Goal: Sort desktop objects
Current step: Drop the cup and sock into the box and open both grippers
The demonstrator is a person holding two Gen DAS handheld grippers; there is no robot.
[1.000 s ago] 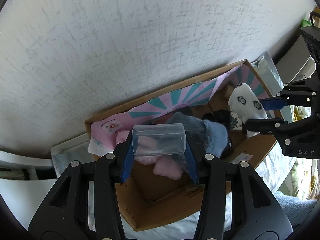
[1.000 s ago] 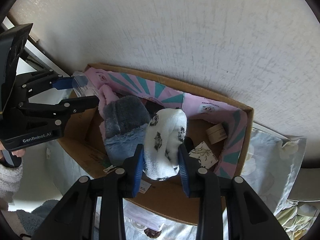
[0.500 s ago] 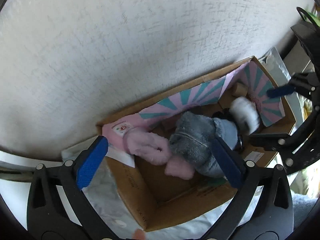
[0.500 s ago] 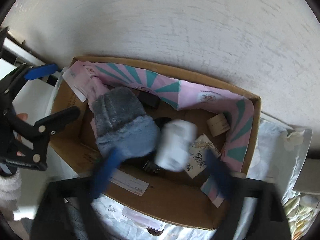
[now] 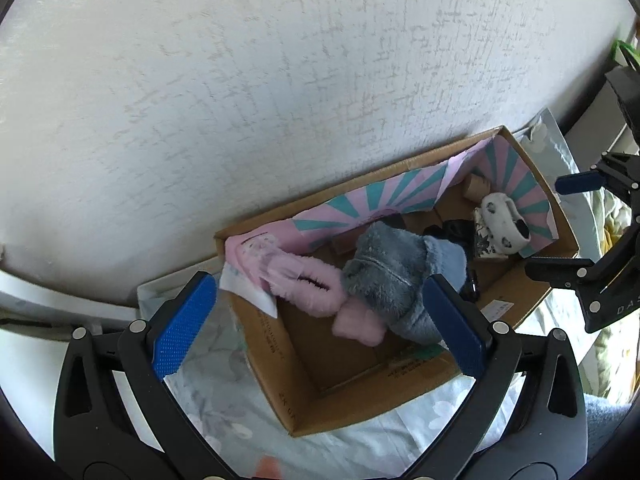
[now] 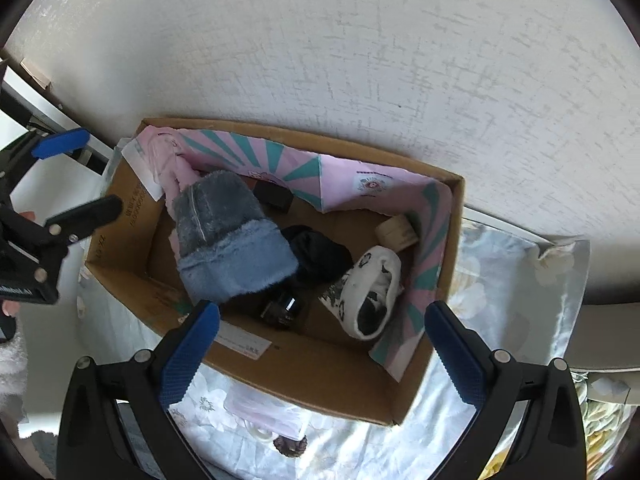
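An open cardboard box [image 5: 404, 400] [image 6: 320, 396] stands against a white wall. Inside lie a white patterned sock [image 6: 370, 294] [image 5: 502, 228], a grey-blue fluffy sock [image 6: 230, 240] [image 5: 396, 276], a pink fluffy sock [image 5: 308, 286], a black item [image 6: 316, 252] and a small wooden block [image 6: 398, 230]. My left gripper [image 5: 320, 328] is wide open and empty above the box's left end. My right gripper [image 6: 320, 352] is wide open and empty above the box's front wall. The clear cup is not in sight.
A pink and teal patterned paper [image 6: 304, 164] lines the box's back wall. The box rests on a floral cloth [image 6: 500, 280]. A white ledge [image 5: 48, 300] runs along the left. The wall stands close behind the box.
Both grippers opened wide. The left let go of the clear cup, now out of sight. The right let go of the white sock, which dropped into the box's right end.
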